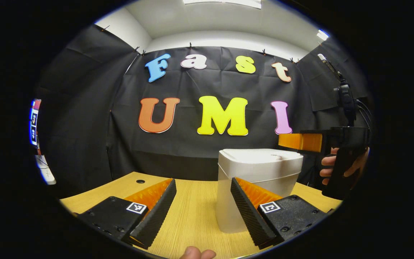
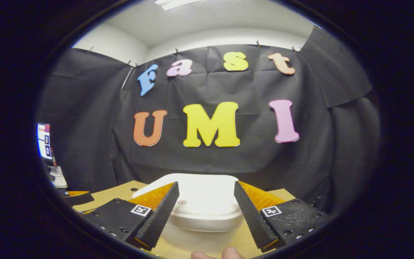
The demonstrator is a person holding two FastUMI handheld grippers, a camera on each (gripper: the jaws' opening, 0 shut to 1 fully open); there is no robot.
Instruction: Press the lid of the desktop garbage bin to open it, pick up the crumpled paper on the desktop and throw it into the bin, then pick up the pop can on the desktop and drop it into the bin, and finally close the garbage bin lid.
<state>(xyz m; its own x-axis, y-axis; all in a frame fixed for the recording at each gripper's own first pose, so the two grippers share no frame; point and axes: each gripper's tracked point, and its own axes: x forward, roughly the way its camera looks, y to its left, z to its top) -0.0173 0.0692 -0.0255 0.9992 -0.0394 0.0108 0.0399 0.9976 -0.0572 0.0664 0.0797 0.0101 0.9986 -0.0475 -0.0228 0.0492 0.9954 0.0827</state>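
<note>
A white desktop bin [image 1: 257, 180] stands on the wooden desk, its lid [image 1: 261, 156] down. My left gripper [image 1: 203, 212] hangs low over the desk, open with nothing between its fingers, and the bin is just beyond its right finger. My right gripper [image 1: 282, 141], held by a hand [image 1: 340, 169], hovers just above the bin's right side. In the right gripper view the lid [image 2: 199, 196] lies directly below and ahead, with a small red dot [image 2: 182, 202] on it. There my right gripper [image 2: 203, 212] stands open above the lid, apart from it. Part of my left gripper [image 2: 76, 196] appears at the left.
The wooden desk [image 1: 192, 216] has a small round hole [image 1: 140, 181] near its back left. Black cloth walls close off the back and both sides. A screen and white items [image 1: 36, 126] sit beyond the desk's left edge.
</note>
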